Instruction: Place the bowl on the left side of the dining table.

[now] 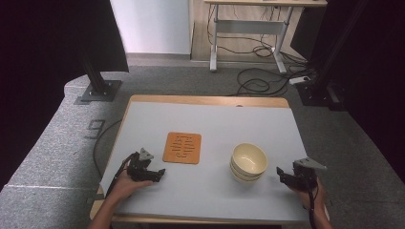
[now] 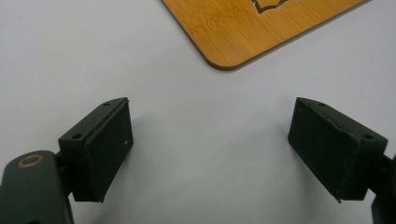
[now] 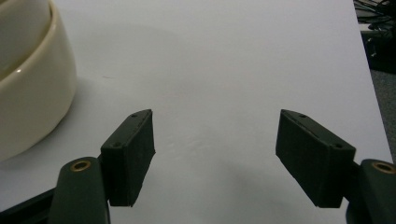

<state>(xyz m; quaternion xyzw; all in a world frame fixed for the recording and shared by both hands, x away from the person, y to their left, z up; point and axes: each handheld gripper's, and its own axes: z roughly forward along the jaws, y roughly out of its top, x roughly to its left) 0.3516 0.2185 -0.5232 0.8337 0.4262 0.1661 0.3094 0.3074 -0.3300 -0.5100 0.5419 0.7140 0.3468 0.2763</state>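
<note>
An orange wooden mat (image 1: pixel 182 148) with cut-out slots lies flat left of the table's middle; its rounded corner (image 2: pixel 233 32) shows at the top of the left gripper view. A stack of cream bowls (image 1: pixel 248 162) stands to its right, and their rims (image 3: pixel 28 79) fill the left edge of the right gripper view. My left gripper (image 1: pixel 155 172) rests low near the front left, open, jaws wide apart over bare table. My right gripper (image 1: pixel 282 174) sits just right of the bowls, open and holding nothing.
The grey tabletop (image 1: pixel 210 124) has a wooden rim, and grey carpet surrounds it. A desk frame (image 1: pixel 248 28) and loose cables (image 1: pixel 258 81) lie beyond the far edge. Black stands (image 1: pixel 98 86) flank the table on both sides.
</note>
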